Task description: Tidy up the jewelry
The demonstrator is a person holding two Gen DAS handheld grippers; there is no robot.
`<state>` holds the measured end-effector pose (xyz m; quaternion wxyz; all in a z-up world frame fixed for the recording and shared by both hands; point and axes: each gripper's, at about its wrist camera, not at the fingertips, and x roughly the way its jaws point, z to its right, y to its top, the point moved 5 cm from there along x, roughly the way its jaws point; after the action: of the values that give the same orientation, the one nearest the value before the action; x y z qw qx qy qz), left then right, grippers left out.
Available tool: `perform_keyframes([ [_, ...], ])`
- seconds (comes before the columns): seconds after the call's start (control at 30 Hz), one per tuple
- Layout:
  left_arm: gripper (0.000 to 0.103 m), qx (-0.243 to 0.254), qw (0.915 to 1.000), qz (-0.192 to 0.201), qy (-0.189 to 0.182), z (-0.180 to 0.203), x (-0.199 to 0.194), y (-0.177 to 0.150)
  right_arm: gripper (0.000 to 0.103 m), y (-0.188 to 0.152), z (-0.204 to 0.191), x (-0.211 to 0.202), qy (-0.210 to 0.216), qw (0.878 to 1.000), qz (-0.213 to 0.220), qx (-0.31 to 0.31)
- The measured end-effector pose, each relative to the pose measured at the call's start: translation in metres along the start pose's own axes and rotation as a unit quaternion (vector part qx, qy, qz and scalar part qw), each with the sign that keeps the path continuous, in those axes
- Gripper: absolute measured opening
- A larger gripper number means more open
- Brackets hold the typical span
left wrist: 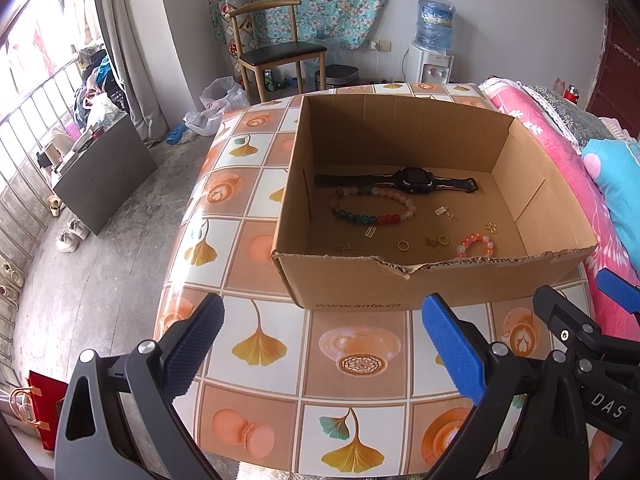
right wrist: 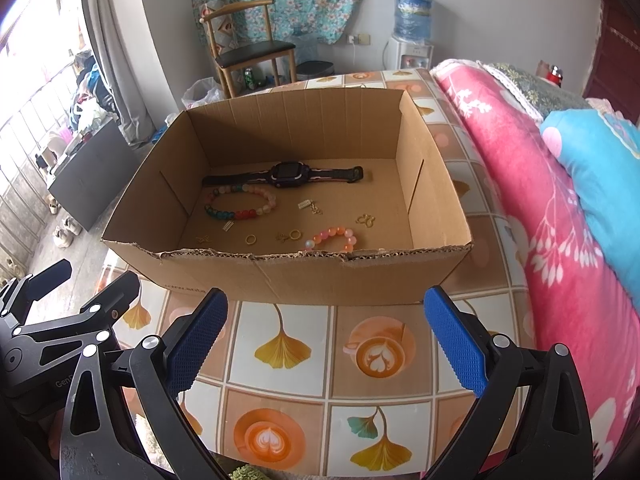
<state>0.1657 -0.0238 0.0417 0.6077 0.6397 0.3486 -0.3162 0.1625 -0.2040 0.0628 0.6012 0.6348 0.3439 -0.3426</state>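
Observation:
An open cardboard box [left wrist: 400, 284] [right wrist: 280, 276] stands on the patterned table. Inside lie a black watch [left wrist: 408, 180] [right wrist: 286, 174], a multicoloured bead bracelet [left wrist: 372, 208] [right wrist: 240, 204], a small pink bead bracelet [left wrist: 476, 244] [right wrist: 332, 240], a gold ring [left wrist: 403, 245] [right wrist: 251, 239] and several small gold charms. My left gripper [left wrist: 324, 352] is open and empty above the table in front of the box. My right gripper [right wrist: 326, 344] is open and empty beside it; it shows at the right edge of the left wrist view [left wrist: 580, 312].
The table [left wrist: 360, 360] [right wrist: 304, 360] has a tiled cloth with ginkgo leaves. A bed with a pink quilt [right wrist: 540, 200] [left wrist: 560, 152] borders its right side. A chair [left wrist: 272, 48], a water dispenser [left wrist: 434, 60] and a dark cabinet [left wrist: 104, 176] stand beyond.

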Motion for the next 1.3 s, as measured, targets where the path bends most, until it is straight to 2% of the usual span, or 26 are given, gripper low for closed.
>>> perform_keyframes([
  [1.3, 0.097, 0.0, 1.0, 0.0, -0.001, 0.0011, -0.0009, 0.0008, 0.095, -0.0032, -0.0012, -0.0014, -0.001, 1.0, -0.003, 0.008],
])
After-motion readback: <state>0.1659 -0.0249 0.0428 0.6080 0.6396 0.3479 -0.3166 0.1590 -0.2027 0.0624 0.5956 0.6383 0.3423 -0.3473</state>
